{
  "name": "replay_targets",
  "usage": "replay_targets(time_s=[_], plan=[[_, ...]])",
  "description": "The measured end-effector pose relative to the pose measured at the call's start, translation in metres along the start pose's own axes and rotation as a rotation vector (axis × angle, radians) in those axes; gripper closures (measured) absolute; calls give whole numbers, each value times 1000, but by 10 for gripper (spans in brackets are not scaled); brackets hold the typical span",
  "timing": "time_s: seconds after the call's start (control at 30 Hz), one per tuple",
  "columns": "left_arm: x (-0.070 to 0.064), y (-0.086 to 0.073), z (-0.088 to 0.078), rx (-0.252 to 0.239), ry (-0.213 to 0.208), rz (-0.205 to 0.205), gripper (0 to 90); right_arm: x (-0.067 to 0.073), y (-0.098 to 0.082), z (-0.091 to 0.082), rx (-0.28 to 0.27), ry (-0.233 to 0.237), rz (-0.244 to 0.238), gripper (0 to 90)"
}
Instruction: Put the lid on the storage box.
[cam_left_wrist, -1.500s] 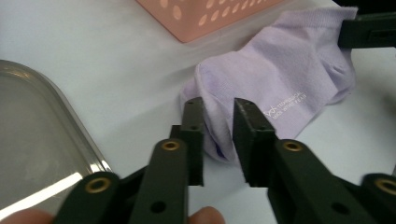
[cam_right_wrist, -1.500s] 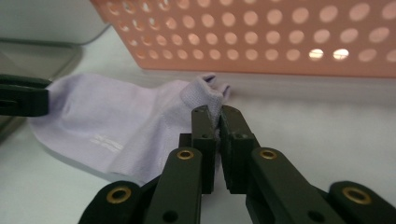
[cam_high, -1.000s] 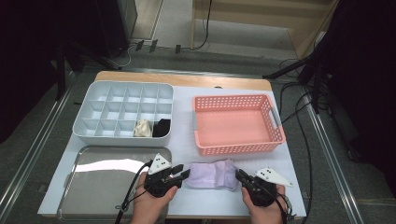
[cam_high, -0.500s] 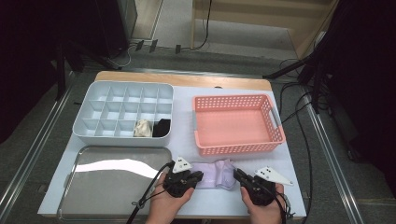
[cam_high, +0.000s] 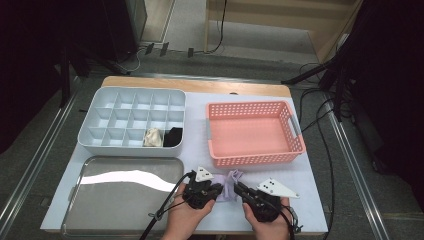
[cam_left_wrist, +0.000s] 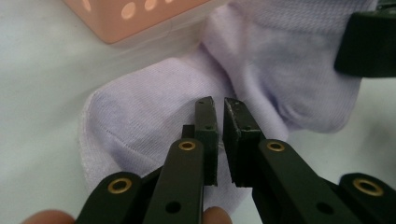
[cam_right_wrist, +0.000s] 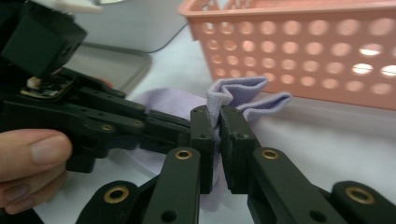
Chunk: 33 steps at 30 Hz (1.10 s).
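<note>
- A light purple sock (cam_high: 227, 182) lies on the white table (cam_high: 310, 200), at the near edge, just in front of the pink basket (cam_high: 252, 131).
- The sock sits right between the two grippers, and its long side runs left to right.
- The right gripper (cam_right_wrist: 218, 122) is pinched shut on the sock's right end. A bunched fold of purple cloth sticks up between its jaws in the right gripper view.
- The left gripper (cam_left_wrist: 217, 109) is on the sock's left end. Its jaws have just been closing and now stand almost shut, with a thin slit between them. They rest low on the cloth, but I cannot tell for sure if they have a pinch of it.
- In the high view the two hands are close together, one at each end of the sock, so both are about as near to it.
- The shiny metal tray (cam_high: 125, 195) lies to the left of the sock, on the near side.
- The grey box with many small bins (cam_high: 132, 120) is far left. One near bin holds a cream sock roll (cam_high: 152, 137) and the next bin to the right holds a black sock roll (cam_high: 173, 136).
- I think the next move is to fold or roll the sock along its long side, one end toward the other.
</note>
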<state>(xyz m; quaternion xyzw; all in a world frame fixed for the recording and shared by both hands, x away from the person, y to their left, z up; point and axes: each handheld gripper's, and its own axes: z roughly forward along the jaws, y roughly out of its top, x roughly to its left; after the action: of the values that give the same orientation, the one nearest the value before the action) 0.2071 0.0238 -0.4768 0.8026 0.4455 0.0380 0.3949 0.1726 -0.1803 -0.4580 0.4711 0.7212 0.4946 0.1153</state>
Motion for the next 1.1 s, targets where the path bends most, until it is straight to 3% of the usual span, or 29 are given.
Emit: replay_targets(time_s=[0.17,0.37,0.47,0.57,0.63,0.73,0.8,0.87,1.0,1.1], plan=[[3,0,-23,-56,-19,5,811,14,3,10,12,28,-27,852],[31,-1,-57,-137,12,-47,814,28,2,25,34,46,-49,852],[45,-6,-59,-132,17,-81,817,36,0,33,47,57,-69,852],[47,-10,-57,-117,21,-74,817,45,-4,42,59,92,-102,804],[49,-11,-56,-111,23,-75,814,51,-6,44,32,134,-143,675],[52,-12,-58,-116,25,-82,810,54,-5,36,-17,169,-158,633],[53,-13,-59,-122,24,-86,809,47,-4,28,-40,165,-131,659],[52,-13,-59,-126,15,-85,807,36,-4,23,-38,112,-87,691],[49,-15,-54,-99,-1,-67,803,11,-16,21,15,-14,47,696],[46,-17,-47,-74,-1,-55,810,0,-26,24,66,-41,113,679]])
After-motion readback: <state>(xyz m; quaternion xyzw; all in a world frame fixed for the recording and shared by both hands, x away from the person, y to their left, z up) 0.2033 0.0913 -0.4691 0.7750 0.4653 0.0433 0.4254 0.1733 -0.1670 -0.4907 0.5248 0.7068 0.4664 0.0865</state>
